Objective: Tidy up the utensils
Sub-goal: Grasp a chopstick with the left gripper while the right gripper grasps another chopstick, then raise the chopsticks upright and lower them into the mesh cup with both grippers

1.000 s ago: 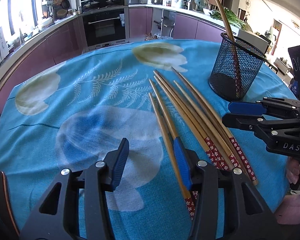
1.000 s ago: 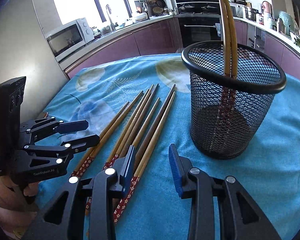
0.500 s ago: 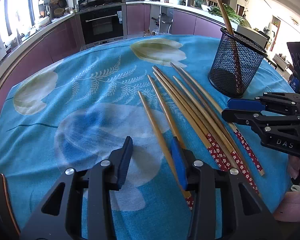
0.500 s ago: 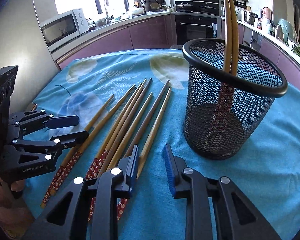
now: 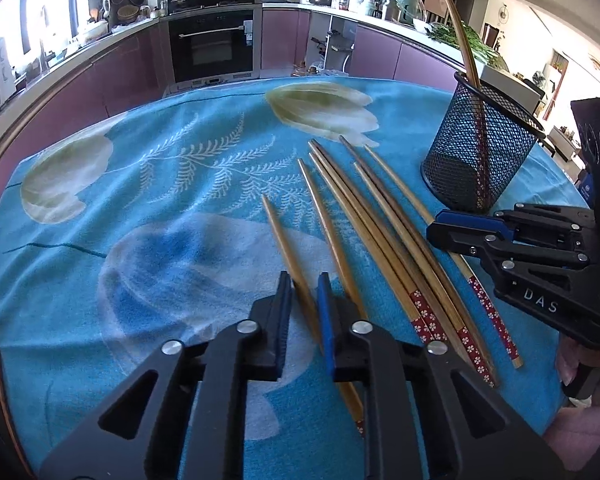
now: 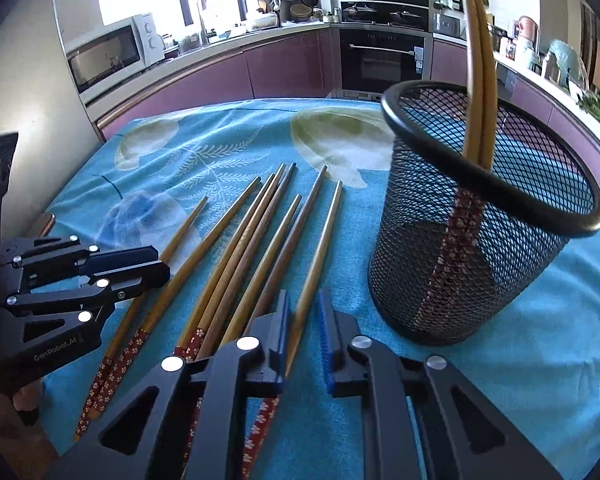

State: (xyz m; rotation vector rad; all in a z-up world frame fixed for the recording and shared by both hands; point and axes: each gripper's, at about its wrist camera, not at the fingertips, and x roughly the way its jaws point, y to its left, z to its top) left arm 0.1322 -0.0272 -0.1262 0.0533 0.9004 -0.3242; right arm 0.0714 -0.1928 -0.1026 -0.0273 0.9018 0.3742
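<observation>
Several wooden chopsticks (image 5: 380, 220) with red flowered ends lie side by side on the blue floral tablecloth (image 5: 140, 200). My left gripper (image 5: 304, 292) is nearly closed around the leftmost chopstick (image 5: 284, 240), which lies between its pads. My right gripper (image 6: 302, 312) is narrowed around the rightmost chopstick (image 6: 320, 248); I cannot tell whether either grip is tight. A black mesh holder (image 6: 480, 240) stands to the right with two chopsticks (image 6: 478, 72) upright in it; it also shows in the left wrist view (image 5: 476, 156).
The table's front edge runs just below both grippers. A kitchen counter with an oven (image 6: 380, 56) and a microwave (image 6: 108, 52) curves behind the table. A hand (image 5: 580, 364) holds the right gripper.
Both grippers have narrowed from wide open. The left gripper moved onto the leftmost chopstick, which shifted left apart from the others. The right gripper moved onto the rightmost chopstick.
</observation>
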